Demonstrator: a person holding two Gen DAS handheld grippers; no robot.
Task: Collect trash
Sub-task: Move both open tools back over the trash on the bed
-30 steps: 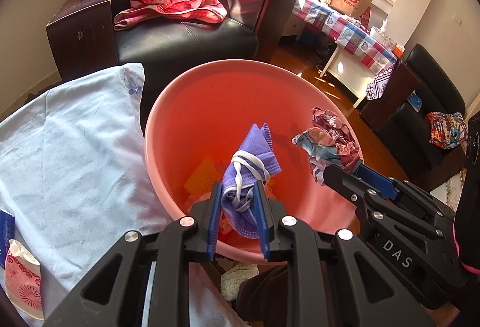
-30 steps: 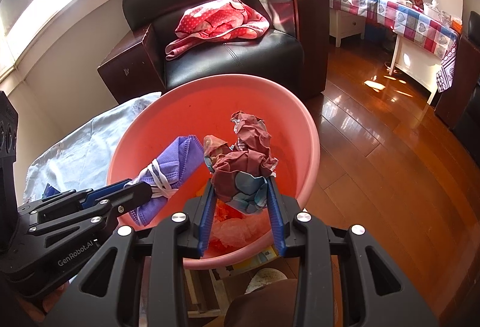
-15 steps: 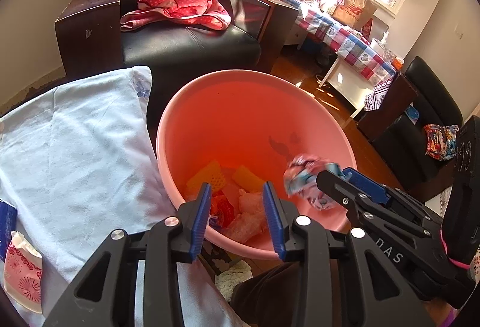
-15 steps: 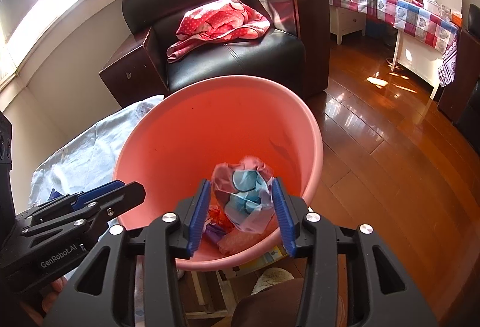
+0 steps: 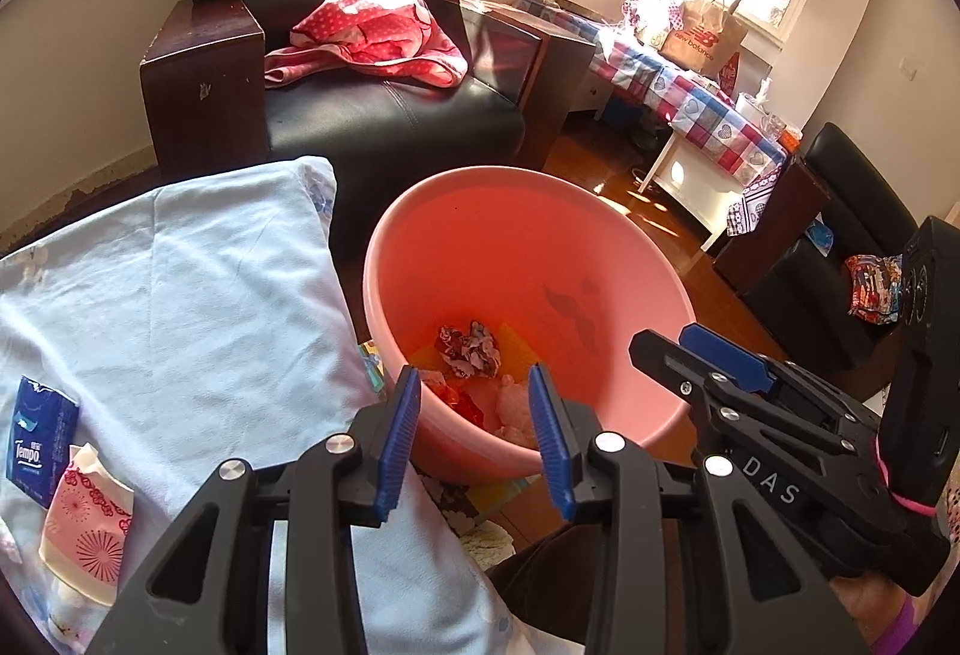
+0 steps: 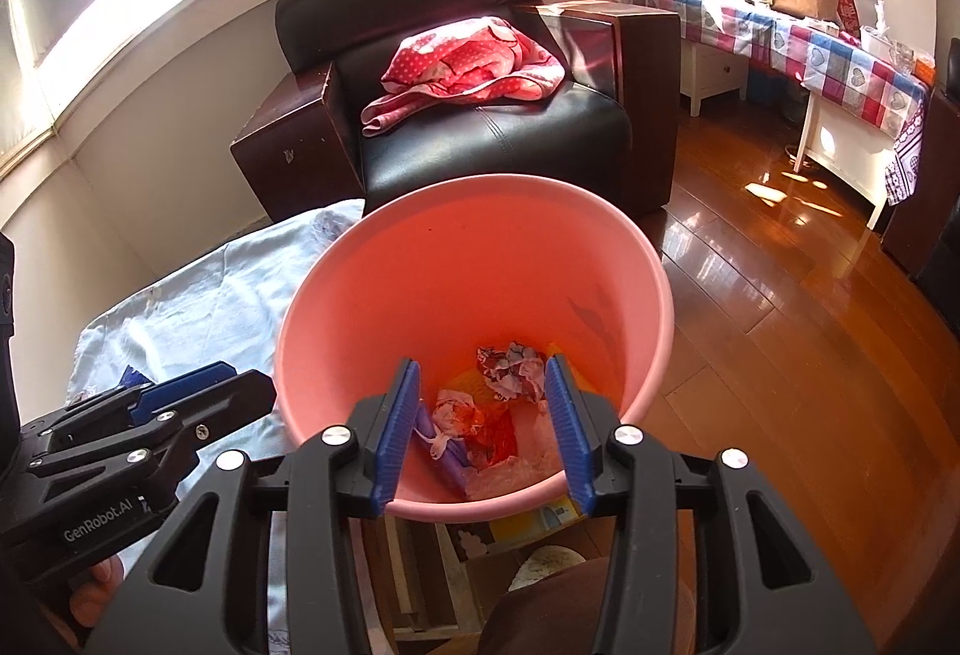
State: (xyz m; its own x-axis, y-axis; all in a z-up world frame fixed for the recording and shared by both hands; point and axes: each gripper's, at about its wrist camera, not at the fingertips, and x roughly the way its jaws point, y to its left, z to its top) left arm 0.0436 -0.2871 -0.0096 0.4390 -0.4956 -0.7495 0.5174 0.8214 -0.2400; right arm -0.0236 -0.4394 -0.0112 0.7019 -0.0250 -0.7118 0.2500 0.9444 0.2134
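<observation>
Your left gripper [image 5: 474, 436] and right gripper [image 6: 483, 430] gape wide, empty, above the pink bucket [image 6: 372, 295]; crumpled wrapper [image 6: 510, 373] lies inside.

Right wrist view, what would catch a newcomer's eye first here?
The big pink basin fills the centre, with crumpled wrappers and other trash at its bottom. Just behind it sits a black armchair with a red polka-dot cloth on its seat. The open right tongs frame the foreground.

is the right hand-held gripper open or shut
Open. In its own view the right hand-held gripper has its blue pads spread wide with nothing between them, and the crumpled wrapper lies inside the pink bucket.
</observation>
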